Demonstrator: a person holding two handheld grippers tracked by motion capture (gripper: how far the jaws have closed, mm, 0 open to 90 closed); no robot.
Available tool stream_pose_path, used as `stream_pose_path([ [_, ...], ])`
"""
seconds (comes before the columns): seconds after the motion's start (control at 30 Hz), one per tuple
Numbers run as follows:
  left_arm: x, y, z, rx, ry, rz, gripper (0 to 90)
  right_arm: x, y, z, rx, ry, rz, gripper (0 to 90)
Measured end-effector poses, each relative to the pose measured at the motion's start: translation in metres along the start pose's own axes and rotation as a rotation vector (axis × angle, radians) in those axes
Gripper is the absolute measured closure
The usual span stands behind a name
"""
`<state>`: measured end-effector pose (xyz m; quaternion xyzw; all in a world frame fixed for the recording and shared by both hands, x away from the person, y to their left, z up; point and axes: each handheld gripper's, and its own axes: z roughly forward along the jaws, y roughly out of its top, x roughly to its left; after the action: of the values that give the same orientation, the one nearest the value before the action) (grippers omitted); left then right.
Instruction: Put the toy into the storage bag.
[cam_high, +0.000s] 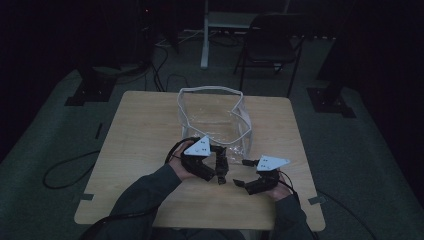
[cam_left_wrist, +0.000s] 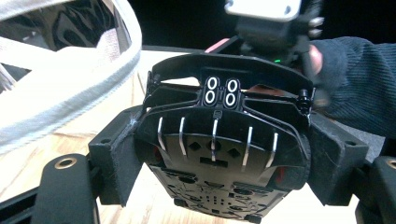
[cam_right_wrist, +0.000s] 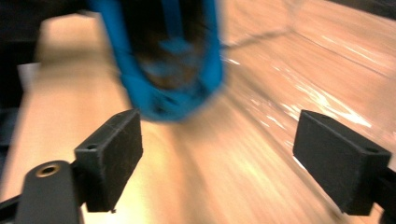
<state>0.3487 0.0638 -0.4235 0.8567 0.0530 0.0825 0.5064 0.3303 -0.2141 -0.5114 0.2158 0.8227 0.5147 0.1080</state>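
Trouble brewing: black plastic part pinched in left tool, just at six o'clock of clear bag on table. Right tool spread, empty. Could slip, catch bag rim, topple it.

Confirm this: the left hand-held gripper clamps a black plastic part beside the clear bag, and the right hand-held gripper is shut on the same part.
Not quite. The left hand-held gripper does clamp the black plastic part beside the clear bag, but the right hand-held gripper is open, its jaws wide apart with nothing between them over the table, as the right gripper view shows.
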Motion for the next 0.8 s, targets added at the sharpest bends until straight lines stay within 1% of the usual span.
stream_pose_path([
  [0.03,0.000,0.001,-0.002,-0.001,-0.002,0.003,23.8,-0.003,-0.002,0.001,0.009,-0.021,0.013,20.0],
  [0.07,0.000,0.002,-0.004,-0.002,-0.002,0.005,23.8,-0.005,-0.004,0.000,0.010,-0.028,0.040,23.6],
  [0.1,-0.001,0.003,-0.006,-0.006,0.000,0.009,23.8,-0.008,-0.006,0.001,0.011,-0.023,0.065,27.0],
  [0.13,-0.001,0.004,-0.007,-0.007,0.001,0.010,23.8,-0.009,-0.008,0.001,0.011,-0.020,0.073,30.0],
  [0.17,-0.001,0.005,-0.009,-0.011,-0.001,0.008,23.8,-0.010,-0.009,0.001,0.011,-0.029,0.075,31.8],
  [0.2,-0.001,0.005,-0.009,-0.011,-0.001,0.008,23.8,-0.010,-0.009,0.001,0.011,-0.029,0.075,31.8],
  [0.23,-0.001,0.007,-0.012,-0.012,0.001,0.014,23.8,-0.012,-0.012,0.005,0.036,-0.056,0.088,38.1],
  [0.27,-0.002,0.008,-0.015,-0.011,0.004,0.021,23.8,-0.012,-0.013,0.006,0.036,-0.059,0.086,39.6],
  [0.4,-0.002,0.012,-0.021,-0.012,0.009,0.032,23.8,-0.009,-0.017,0.015,0.077,-0.154,0.038,40.6],
  [0.43,-0.002,0.012,-0.021,-0.012,0.009,0.032,23.8,-0.009,-0.017,0.015,0.077,-0.154,0.038,40.6],
  [0.47,-0.003,0.013,-0.023,-0.017,0.010,0.032,23.8,-0.007,-0.020,0.019,0.099,-0.185,0.023,42.8],
  [0.5,-0.003,0.014,-0.024,-0.017,0.009,0.035,23.8,-0.006,-0.021,0.020,0.109,-0.189,0.015,44.1],
  [0.57,-0.003,0.015,-0.026,-0.020,0.007,0.037,23.8,-0.006,-0.022,0.024,0.136,-0.173,0.014,46.2],
  [0.7,-0.002,0.019,-0.031,-0.030,0.005,0.038,23.8,-0.006,-0.023,0.028,0.158,-0.168,0.009,46.3],
  [0.8,-0.002,0.020,-0.033,-0.034,0.006,0.035,23.8,-0.007,-0.023,0.029,0.150,-0.168,0.017,46.3],
])
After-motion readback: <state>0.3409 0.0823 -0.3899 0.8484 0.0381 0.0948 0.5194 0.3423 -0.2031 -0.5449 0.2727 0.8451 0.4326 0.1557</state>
